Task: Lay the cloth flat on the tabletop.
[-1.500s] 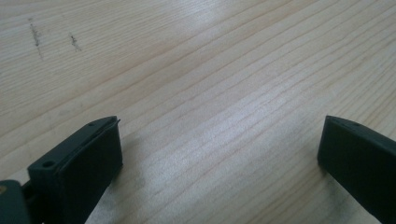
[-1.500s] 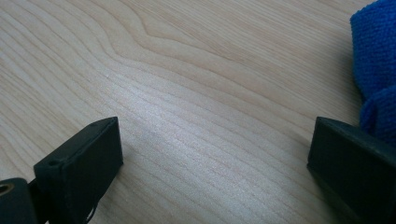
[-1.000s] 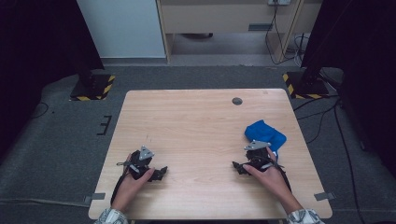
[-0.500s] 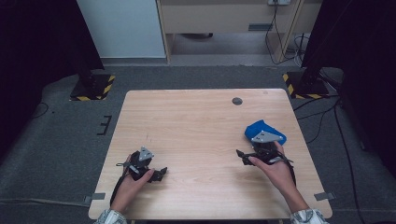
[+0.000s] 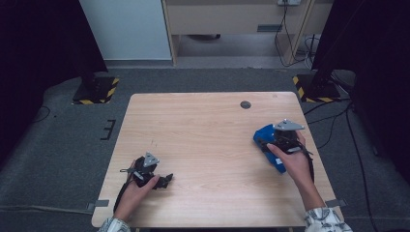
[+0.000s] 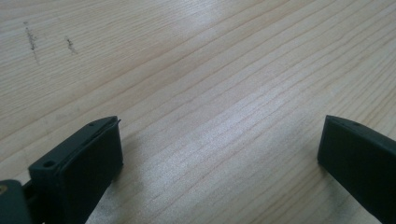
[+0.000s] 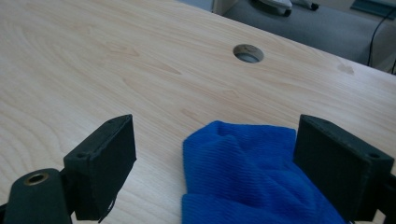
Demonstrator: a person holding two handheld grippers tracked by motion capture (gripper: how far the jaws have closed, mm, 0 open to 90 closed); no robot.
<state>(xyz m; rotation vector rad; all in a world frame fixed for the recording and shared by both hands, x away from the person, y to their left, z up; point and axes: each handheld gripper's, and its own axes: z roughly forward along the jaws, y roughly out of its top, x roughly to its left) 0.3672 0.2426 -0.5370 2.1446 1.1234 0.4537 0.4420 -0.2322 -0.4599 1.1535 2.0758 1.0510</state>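
A crumpled blue cloth (image 5: 269, 145) lies on the wooden table (image 5: 208, 130) near its right edge. My right gripper (image 5: 265, 142) hovers over it, jaws open. In the right gripper view the cloth (image 7: 252, 177) bunches between the two black jaws, close against the right one, and the right gripper (image 7: 215, 163) grips nothing. My left gripper (image 5: 167, 181) rests low near the front left of the table, held by a hand. In the left gripper view the left gripper (image 6: 219, 149) stands wide open over bare wood.
A round cable hole (image 5: 245, 104) sits at the table's far right; the same hole (image 7: 248, 52) lies beyond the cloth. Grey carpet, black stands with yellow-striped bases (image 5: 96, 91) and cables surround the table. A few dark scuffs (image 6: 32, 39) mark the wood.
My right gripper has moved away from the person and to the right, over the blue cloth. The cloth's outline has shifted under the hand. The left gripper has stayed in place.
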